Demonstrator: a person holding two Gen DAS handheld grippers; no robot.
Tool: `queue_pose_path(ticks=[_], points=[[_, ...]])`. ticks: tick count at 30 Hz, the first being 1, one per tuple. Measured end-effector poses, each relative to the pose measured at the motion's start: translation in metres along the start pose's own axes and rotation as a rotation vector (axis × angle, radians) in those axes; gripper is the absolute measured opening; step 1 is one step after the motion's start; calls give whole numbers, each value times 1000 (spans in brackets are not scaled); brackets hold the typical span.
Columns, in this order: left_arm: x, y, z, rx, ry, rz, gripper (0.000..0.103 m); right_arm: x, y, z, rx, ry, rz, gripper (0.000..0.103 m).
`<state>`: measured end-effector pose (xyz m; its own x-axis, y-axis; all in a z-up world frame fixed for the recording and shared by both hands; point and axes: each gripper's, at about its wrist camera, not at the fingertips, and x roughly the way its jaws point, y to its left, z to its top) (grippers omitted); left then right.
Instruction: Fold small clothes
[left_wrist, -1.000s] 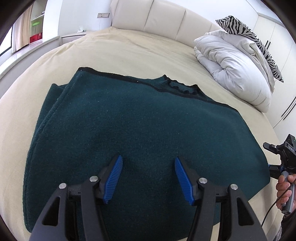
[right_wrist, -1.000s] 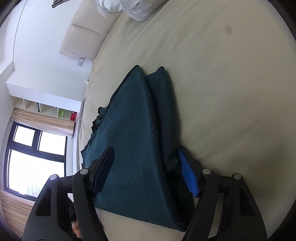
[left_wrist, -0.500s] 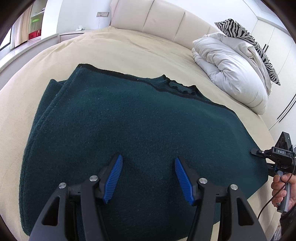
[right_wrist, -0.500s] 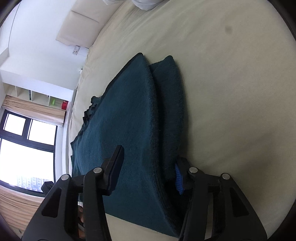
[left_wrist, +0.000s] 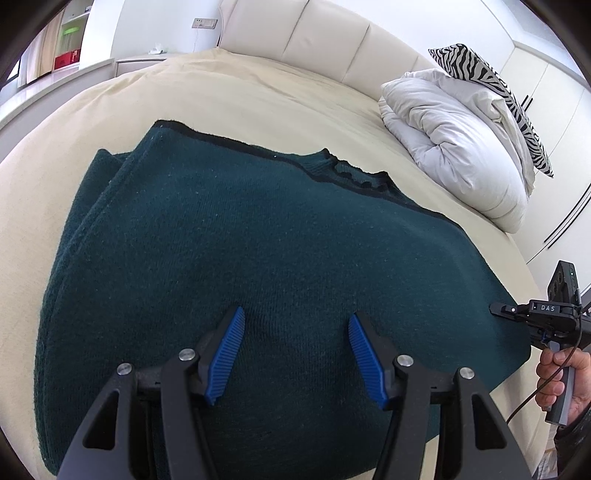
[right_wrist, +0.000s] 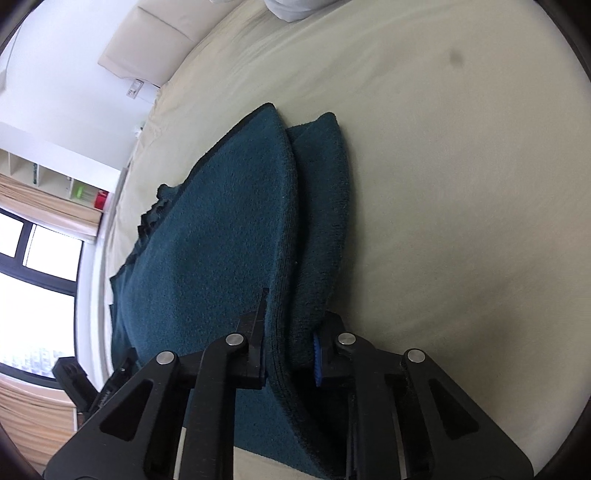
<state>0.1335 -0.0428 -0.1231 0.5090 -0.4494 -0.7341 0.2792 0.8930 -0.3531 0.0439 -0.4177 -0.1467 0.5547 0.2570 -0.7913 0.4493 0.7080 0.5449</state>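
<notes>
A dark green knitted sweater (left_wrist: 258, 240) lies folded in layers on the cream bed (left_wrist: 240, 92), its neckline toward the headboard. My left gripper (left_wrist: 295, 350) is open and empty, hovering over the sweater's near middle. My right gripper (right_wrist: 290, 332) is shut on the sweater's (right_wrist: 207, 236) layered side edge, with the fabric pinched between its fingers. The right gripper also shows in the left wrist view (left_wrist: 517, 310) at the sweater's right edge, held by a hand.
A rumpled white duvet (left_wrist: 454, 147) and a zebra-striped pillow (left_wrist: 491, 85) lie at the bed's far right by the padded headboard (left_wrist: 332, 44). Wardrobe doors (left_wrist: 554, 147) stand to the right. A window (right_wrist: 33, 258) and shelves are on the left side.
My right gripper has closed on the sweater's side edge, from open around it to shut. My left gripper has stayed open and moved slightly closer over the sweater.
</notes>
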Motion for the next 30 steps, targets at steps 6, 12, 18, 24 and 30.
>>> queue_pose_path(ticks=[6, 12, 18, 24, 30], points=[[-1, 9, 5, -43, 21, -59, 58, -15, 36, 1, -108, -23, -199, 14], [-3, 32, 12, -160, 48, -173, 47, -20, 151, -11, -387, -67, -364, 13], [-11, 82, 15, -426, 32, -387, 37, 19, 318, -95, -902, -25, -334, 13], [-6, 93, 23, -539, 47, -513, 51, 82, 339, -137, -980, 86, -287, 13], [8, 90, 41, -581, 85, -542, 58, 73, 328, -138, -974, 50, -263, 13]])
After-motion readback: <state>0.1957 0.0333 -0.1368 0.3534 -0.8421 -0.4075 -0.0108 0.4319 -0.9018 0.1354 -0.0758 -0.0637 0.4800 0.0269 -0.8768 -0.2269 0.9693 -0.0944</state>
